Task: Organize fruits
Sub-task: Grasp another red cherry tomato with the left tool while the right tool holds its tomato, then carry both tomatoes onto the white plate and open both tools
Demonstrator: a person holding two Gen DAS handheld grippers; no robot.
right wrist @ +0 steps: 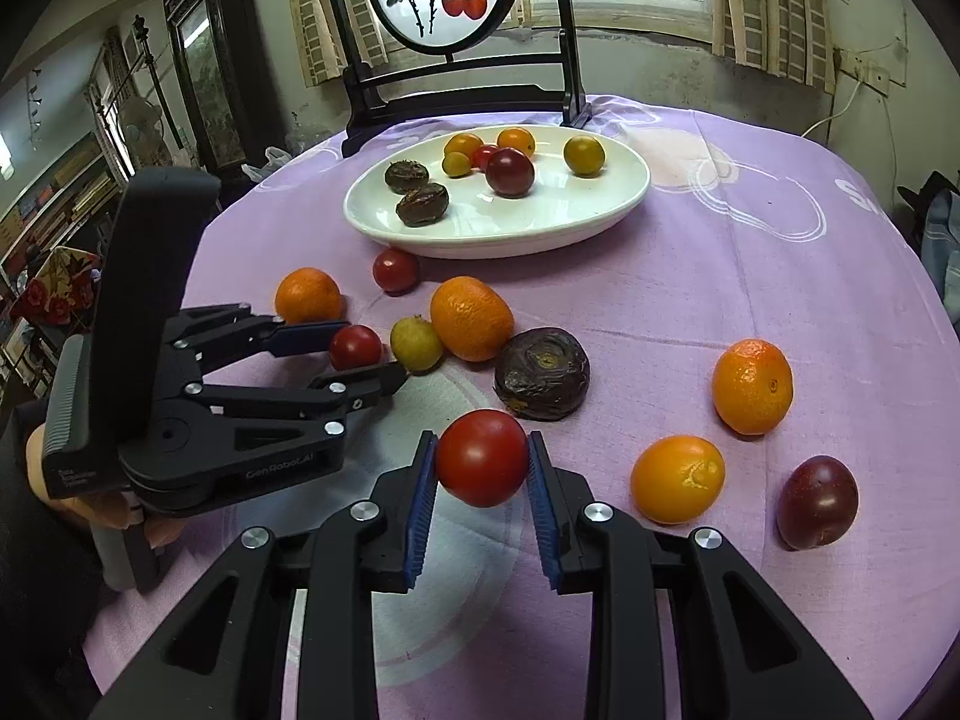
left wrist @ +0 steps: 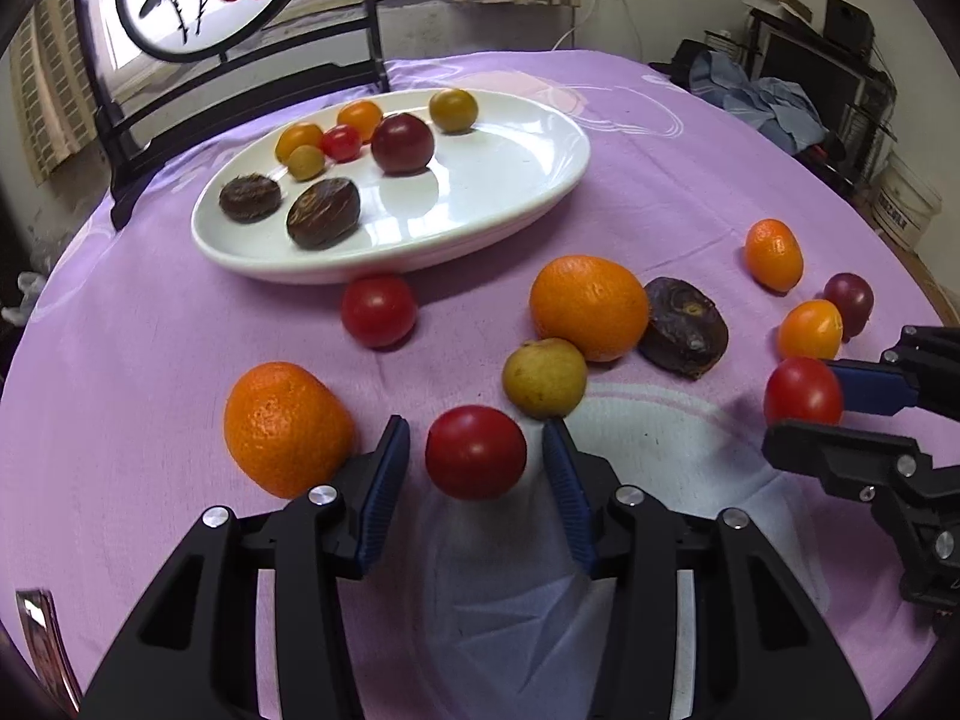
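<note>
Left hand-held gripper [left wrist: 477, 450]: its blue pads are standing apart on either side of a red tomato [left wrist: 476, 452], with a sliver of gap showing on each side; whether the pads are touching the fruit is hard to make out.
Right hand-held gripper [right wrist: 482, 459]: its pads are pressing against both sides of a second red tomato [right wrist: 483, 458], holding it; its shadow is falling on the cloth below, so it seems to be sitting just above the surface.
Counter [left wrist: 660, 180]: a purple cloth is covering it, and the near edge is being cut off by the gripper bodies.
White plate [right wrist: 624, 192]: it is sitting at the far middle, carrying small orange, yellow, red and dark fruits.
Loose fruit: an orange [left wrist: 285, 427] is lying just left of the left pad; a yellow-green fruit [left wrist: 544, 378] is lying just beyond the right pad, touching a larger orange [left wrist: 589, 307]; a wrinkled dark fruit [right wrist: 542, 373] is lying beside that.
Right side: an orange tomato [right wrist: 677, 479] and a dark plum [right wrist: 817, 501] are lying near the right gripper.
Hidden: the cloth under each gripper body is out of sight, and the holder's hands are mostly cut off.
</note>
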